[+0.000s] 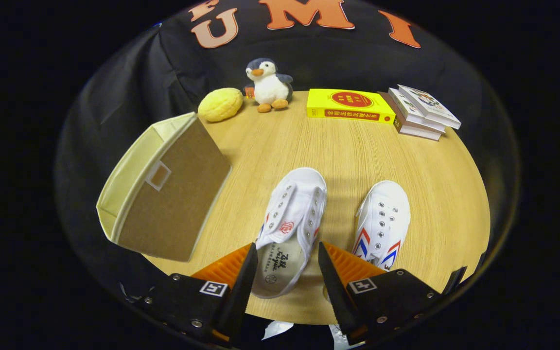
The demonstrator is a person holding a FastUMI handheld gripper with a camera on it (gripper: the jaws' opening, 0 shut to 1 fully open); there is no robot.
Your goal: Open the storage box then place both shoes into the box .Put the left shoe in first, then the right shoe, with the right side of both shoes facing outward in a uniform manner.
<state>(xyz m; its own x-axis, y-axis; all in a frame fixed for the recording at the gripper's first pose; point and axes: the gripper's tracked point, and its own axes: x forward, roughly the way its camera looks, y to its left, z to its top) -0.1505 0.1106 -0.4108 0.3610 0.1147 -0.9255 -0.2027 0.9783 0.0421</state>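
Straddling the heel of a white canvas lace-less shoe (pixel 290 228), gripper (pixel 287 253) gapes wide, holding nothing. Second white canvas shoe with red-blue stripes (pixel 382 223) lies just right of it. Beige fabric storage box with brown panel (pixel 163 187) tilts left of it, on a round light-wood tabletop (pixel 353 155).

The gripper (pixel 288 249) has two wedge-shaped fingers (pixel 241 272) that taper to points, their flat faces ribbed with fine horizontal ridges. Each finger sits on a dark, angular block fixed with small round silver screws. On top of each block is a square white marker with a black pattern. The fingers stand spread apart, with a wide gap between their inner edges
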